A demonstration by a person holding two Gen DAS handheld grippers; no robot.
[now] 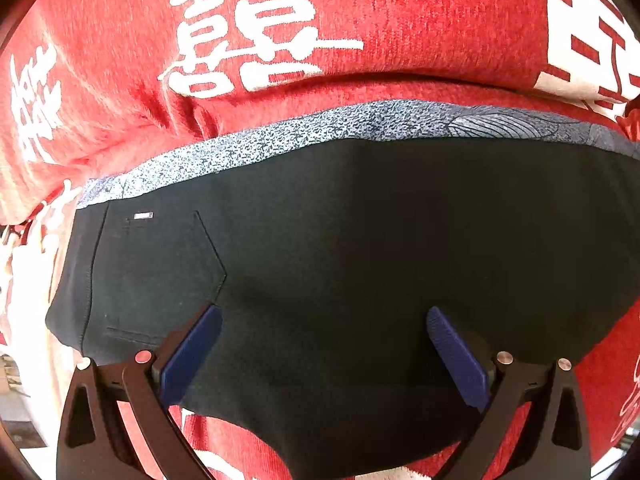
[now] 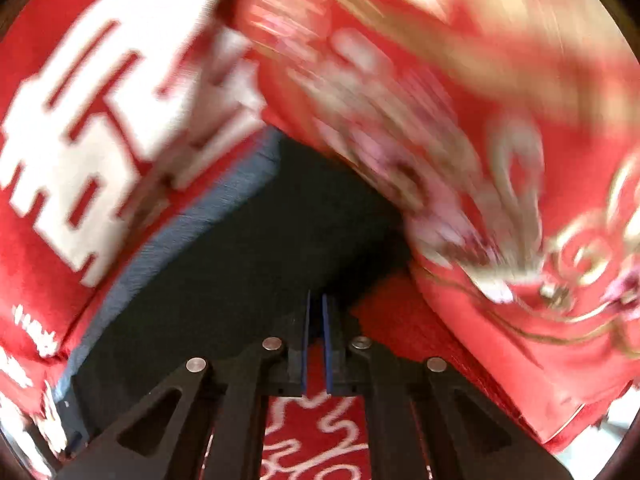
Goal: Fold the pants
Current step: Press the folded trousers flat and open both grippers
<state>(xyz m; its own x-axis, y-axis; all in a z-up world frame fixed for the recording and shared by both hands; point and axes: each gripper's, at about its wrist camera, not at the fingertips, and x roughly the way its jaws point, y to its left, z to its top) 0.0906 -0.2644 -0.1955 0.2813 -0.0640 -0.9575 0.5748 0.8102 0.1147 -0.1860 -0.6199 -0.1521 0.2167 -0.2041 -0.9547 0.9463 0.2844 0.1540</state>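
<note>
The black pants (image 1: 360, 248) lie flat on the red printed blanket (image 1: 360, 12), a blue-grey patterned band (image 1: 280, 136) along their far edge. The left gripper (image 1: 324, 320) hangs above the pants, jaws spread wide, nothing between them. The right gripper (image 2: 316, 340) sits at the pants' near edge, jaws nearly together, apparently empty. This cloth looks soft, light and floppy; best pinched at a hem or corner.

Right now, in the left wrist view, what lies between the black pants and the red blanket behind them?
In the left wrist view, a grey-blue patterned strip runs between the black pants and the red blanket.
</note>
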